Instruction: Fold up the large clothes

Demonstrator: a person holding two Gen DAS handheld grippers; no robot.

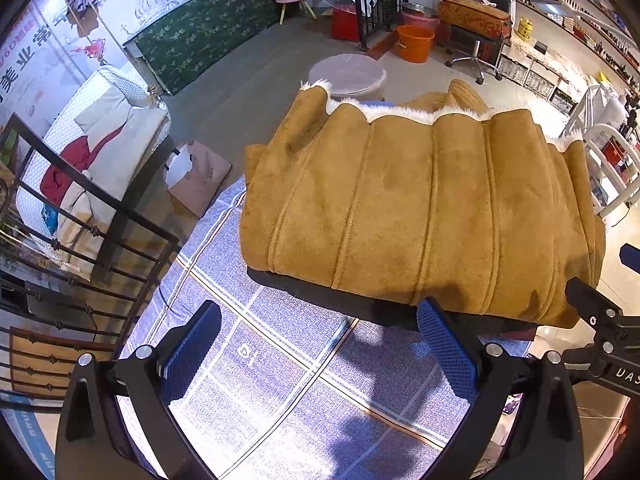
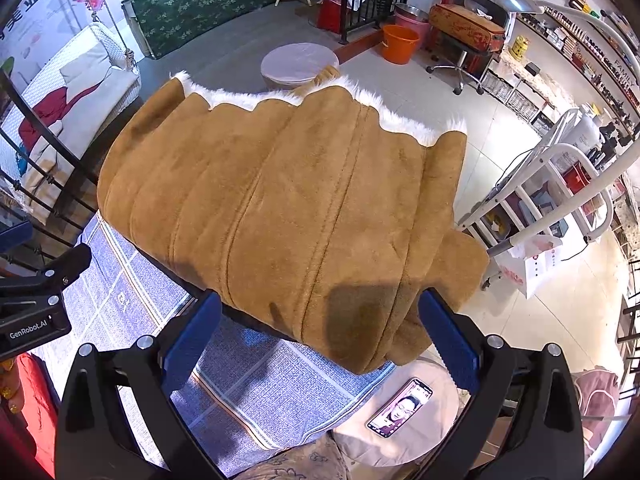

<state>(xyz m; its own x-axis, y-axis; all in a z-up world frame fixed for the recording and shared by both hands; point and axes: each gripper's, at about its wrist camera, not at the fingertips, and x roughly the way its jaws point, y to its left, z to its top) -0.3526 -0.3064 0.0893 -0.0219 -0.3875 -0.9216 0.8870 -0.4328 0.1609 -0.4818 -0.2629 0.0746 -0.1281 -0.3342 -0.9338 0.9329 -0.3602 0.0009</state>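
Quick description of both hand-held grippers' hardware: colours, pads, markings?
The left hand-held gripper and right hand-held gripper match: black angular finger frames, silver round screw heads, blue textured pads. The left one's side clamp reads "GenRobot.AI" in the right wrist view. No cables visible.

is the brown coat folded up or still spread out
Folded: the brown coat lies as a compact stacked bundle on the blue checked cloth, white fleece lining showing along its far edge.
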